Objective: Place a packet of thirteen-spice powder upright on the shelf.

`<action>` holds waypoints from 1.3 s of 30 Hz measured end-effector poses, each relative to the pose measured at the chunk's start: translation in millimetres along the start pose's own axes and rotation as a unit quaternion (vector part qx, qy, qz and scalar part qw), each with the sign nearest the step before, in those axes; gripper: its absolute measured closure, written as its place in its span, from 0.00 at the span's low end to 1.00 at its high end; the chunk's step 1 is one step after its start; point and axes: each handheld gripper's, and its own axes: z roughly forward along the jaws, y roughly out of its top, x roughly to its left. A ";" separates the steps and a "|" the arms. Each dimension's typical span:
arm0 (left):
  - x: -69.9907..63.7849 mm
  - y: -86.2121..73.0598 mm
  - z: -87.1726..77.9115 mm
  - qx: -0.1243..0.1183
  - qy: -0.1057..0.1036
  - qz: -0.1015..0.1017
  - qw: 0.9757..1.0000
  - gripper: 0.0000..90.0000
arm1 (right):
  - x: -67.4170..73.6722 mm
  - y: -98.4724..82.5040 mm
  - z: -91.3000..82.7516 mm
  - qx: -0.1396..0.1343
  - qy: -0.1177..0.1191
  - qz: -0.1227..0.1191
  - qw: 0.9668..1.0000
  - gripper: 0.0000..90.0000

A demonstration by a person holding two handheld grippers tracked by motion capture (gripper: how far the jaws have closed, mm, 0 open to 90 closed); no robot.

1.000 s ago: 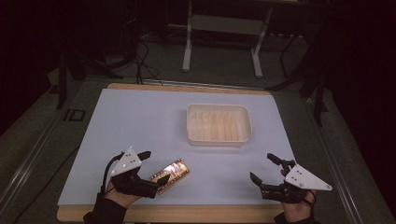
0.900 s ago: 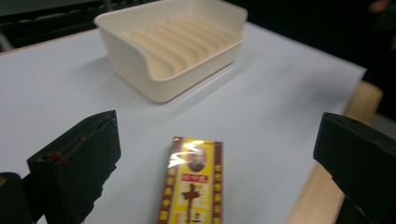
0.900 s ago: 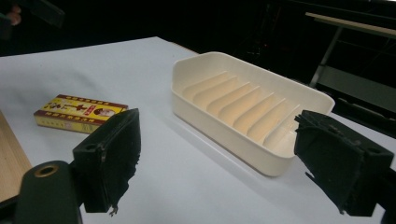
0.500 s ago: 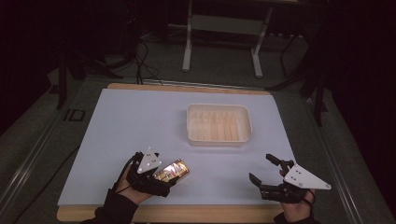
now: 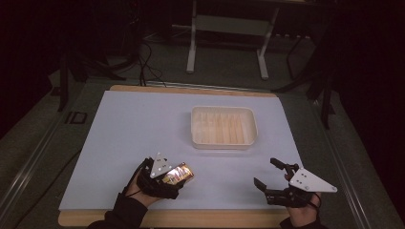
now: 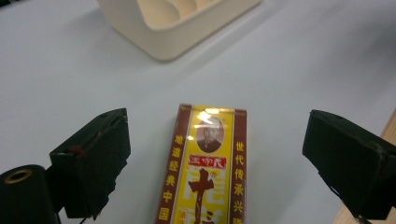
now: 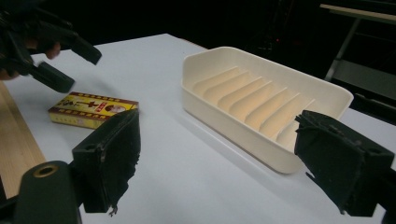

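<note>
At the near left of the bench (image 5: 119, 124), the left claw (image 6: 215, 154) gapes around a flat box (image 6: 205, 168) lying lengthwise between its jaws, while the right claw (image 5: 270, 176), also open, rests well apart.

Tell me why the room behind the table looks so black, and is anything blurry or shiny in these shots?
High view: light falls on the white table alone, so the surroundings stay dark. Left gripper view: glare glints on the yellow box, and the cream tray behind looks soft. Right gripper view: the near black jaws are blurred, and the left gripper looks smeared.
</note>
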 end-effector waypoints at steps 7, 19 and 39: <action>-0.1 -8.2 17.3 0.027 0.003 -0.001 1.000 0.10 | -0.2 -0.8 1.4 0.003 0.006 0.005 1.000 0.16; -0.1 -10.7 38.6 0.076 -0.002 0.014 0.997 0.12 | -1.0 -1.7 2.5 0.006 0.012 0.009 1.000 0.16; 3.4 -15.1 49.4 0.127 -0.012 0.036 0.991 0.26 | -1.9 -2.7 3.7 0.010 0.026 0.016 0.999 0.16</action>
